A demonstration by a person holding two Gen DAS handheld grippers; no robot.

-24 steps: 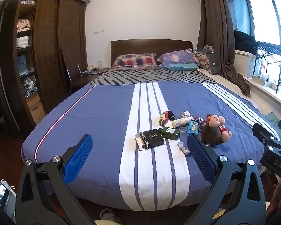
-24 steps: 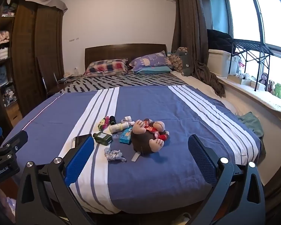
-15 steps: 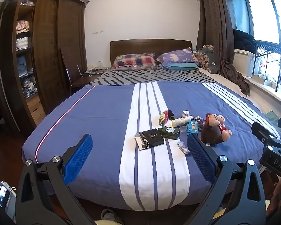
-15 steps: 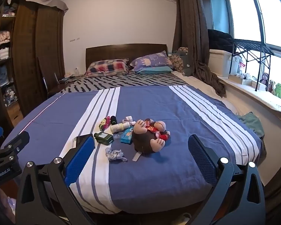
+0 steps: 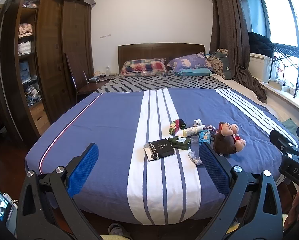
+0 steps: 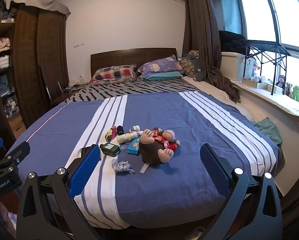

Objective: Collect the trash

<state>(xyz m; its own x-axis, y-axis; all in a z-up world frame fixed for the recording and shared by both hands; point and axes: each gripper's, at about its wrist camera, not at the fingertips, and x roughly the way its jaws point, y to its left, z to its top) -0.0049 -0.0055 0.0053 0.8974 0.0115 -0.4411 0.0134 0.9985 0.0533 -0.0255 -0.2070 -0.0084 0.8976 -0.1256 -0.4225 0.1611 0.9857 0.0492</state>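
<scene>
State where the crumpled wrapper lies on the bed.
The crumpled wrapper lies on the bedspread near the foot edge, just left of the plush monkey and nearer than the green bottle.

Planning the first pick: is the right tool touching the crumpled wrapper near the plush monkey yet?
Apart. The right wrist view shows the right tool open, bare bedspread between its fingers and the crumpled wrapper.

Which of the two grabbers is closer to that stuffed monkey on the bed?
Right, by a little. The right gripper faces the stuffed monkey almost head-on; the left gripper sits further left, with the monkey off its right finger. Both hang open, short of the bed.
</scene>
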